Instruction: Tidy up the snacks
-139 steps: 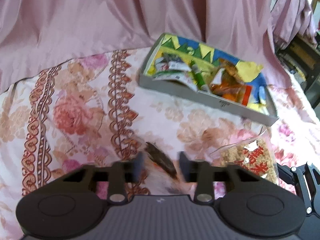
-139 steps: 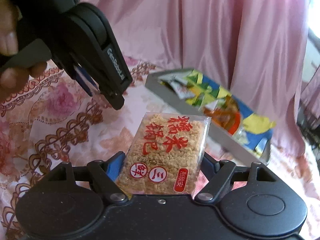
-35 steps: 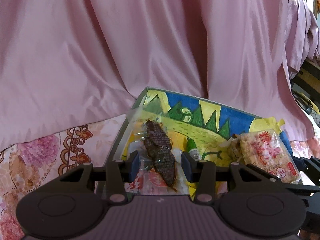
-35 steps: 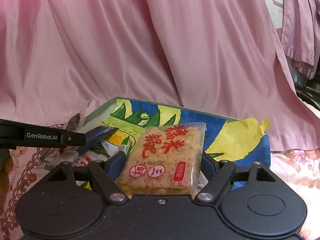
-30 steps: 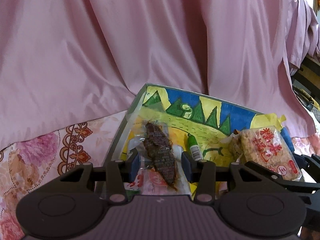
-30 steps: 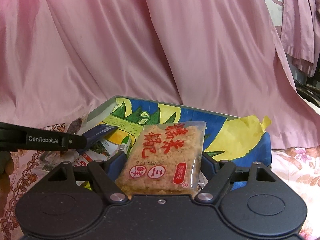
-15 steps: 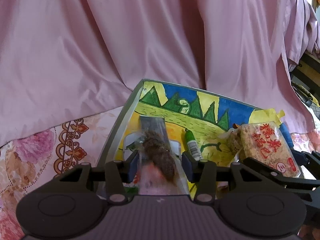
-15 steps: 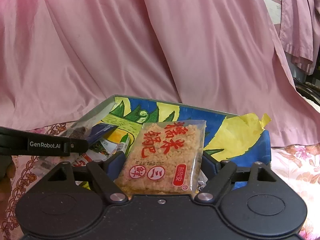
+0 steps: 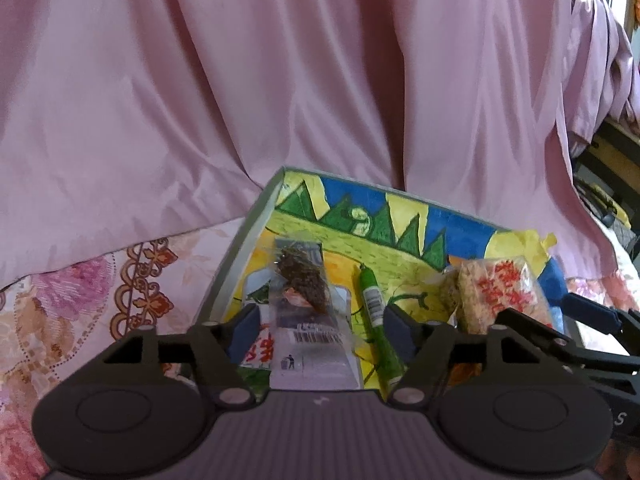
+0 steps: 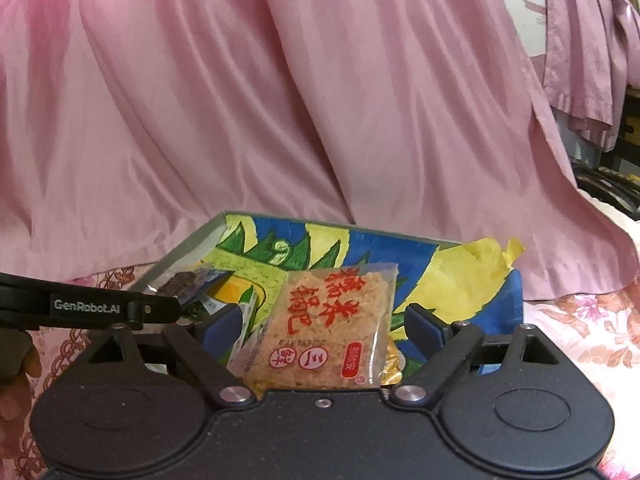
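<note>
Already the painted tray [image 9: 256, 224] against the pink curtain [image 9: 280, 80] holds most of the snacks. Both claws have just been opening over it: the right gripper [image 10: 324, 326] stands wide with the rice-cracker packet [image 10: 332, 320] loose between its jaws, the left gripper [image 9: 320, 330] equally spread around the dark dried-snack pouch [image 9: 304, 292], beside a green tube [image 9: 374, 308]. Both drops look finished; only pulling back remains, as far as I can judge.
</note>
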